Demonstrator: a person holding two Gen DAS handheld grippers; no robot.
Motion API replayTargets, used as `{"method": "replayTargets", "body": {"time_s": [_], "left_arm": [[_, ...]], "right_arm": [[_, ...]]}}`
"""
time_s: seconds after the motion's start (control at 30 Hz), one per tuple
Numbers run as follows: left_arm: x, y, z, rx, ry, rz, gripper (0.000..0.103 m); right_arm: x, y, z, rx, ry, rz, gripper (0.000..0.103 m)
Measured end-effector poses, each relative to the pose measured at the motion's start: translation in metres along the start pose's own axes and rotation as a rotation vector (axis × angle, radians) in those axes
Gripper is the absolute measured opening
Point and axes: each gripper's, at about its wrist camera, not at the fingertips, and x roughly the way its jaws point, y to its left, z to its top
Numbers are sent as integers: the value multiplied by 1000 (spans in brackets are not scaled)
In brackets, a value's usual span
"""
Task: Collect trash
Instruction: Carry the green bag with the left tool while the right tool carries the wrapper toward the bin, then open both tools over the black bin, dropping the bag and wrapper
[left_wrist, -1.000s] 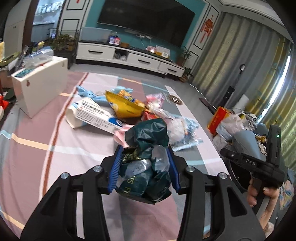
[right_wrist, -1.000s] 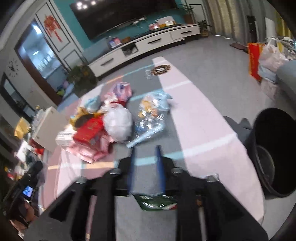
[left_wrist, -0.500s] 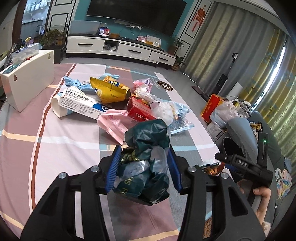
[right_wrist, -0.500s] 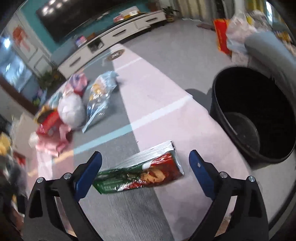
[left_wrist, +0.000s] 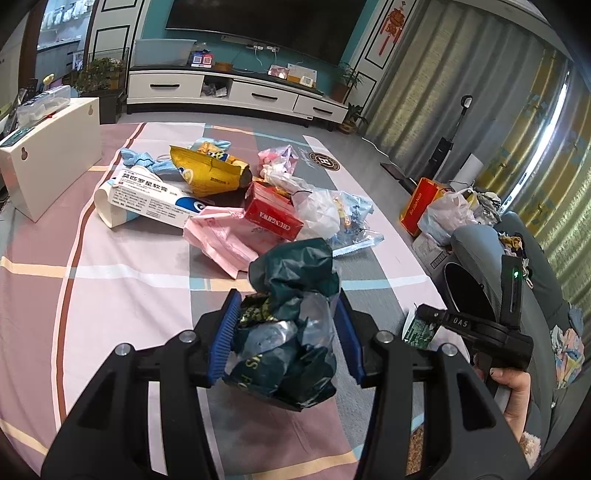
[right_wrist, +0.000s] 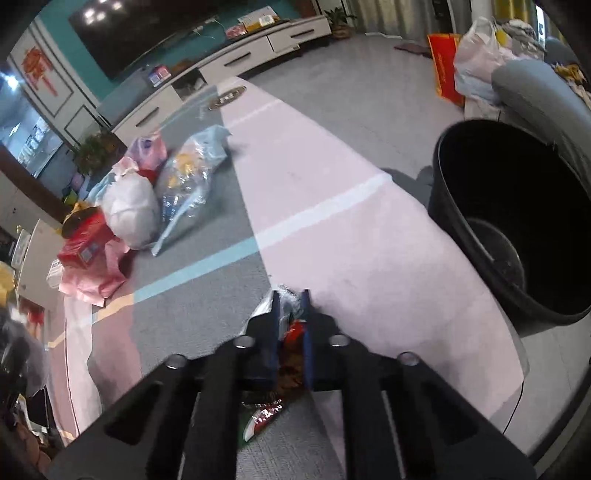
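Observation:
My left gripper (left_wrist: 284, 332) is shut on a crumpled dark green wrapper (left_wrist: 291, 314), held above the striped rug. My right gripper (right_wrist: 290, 314) is shut on a flat red and green snack packet (right_wrist: 291, 334) lying on the rug; its silver edge sticks out past the blue pads and its lower end (right_wrist: 262, 417) shows under the jaws. The left wrist view shows the right gripper's body (left_wrist: 480, 328) in a hand, with the packet's green end (left_wrist: 417, 326) below it. A black bin (right_wrist: 517, 221) stands open to the right of the packet.
A trash pile lies further out on the rug: a red box (left_wrist: 273, 214), pink bag (left_wrist: 225, 232), white medicine box (left_wrist: 147, 195), yellow bag (left_wrist: 207, 173), white plastic bag (right_wrist: 129, 206) and clear blue packet (right_wrist: 192, 177). A white box (left_wrist: 48, 155) stands left. Bags (left_wrist: 443, 214) sit by a sofa.
The right gripper opened wide over the snack packet, dropped onto it and closed on it. The left gripper kept its hold on the green wrapper and shifted a little.

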Motion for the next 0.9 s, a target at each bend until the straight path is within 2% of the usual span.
{"method": "replayTargets", "body": {"time_s": [0.13, 0.27, 0.33, 0.57, 0.73, 0.9], "left_arm": [[-1, -9, 1, 0, -10, -11, 50], [-5, -30, 7, 7, -47, -61, 50], [-5, -44, 11, 18, -59, -85, 50], [12, -108, 24, 30, -80, -239, 50], [29, -155, 29, 72, -83, -324, 50], [62, -201, 20, 123, -27, -405, 50]], "right_arm": [[-20, 7, 7, -15, -69, 24, 8], [-56, 16, 30, -40, -185, 16, 8], [-75, 17, 41, -52, -249, -1, 8], [-146, 9, 79, -72, -490, -119, 8], [-169, -22, 87, -13, -623, -269, 8], [-163, -77, 84, 98, -611, -286, 9]]}}
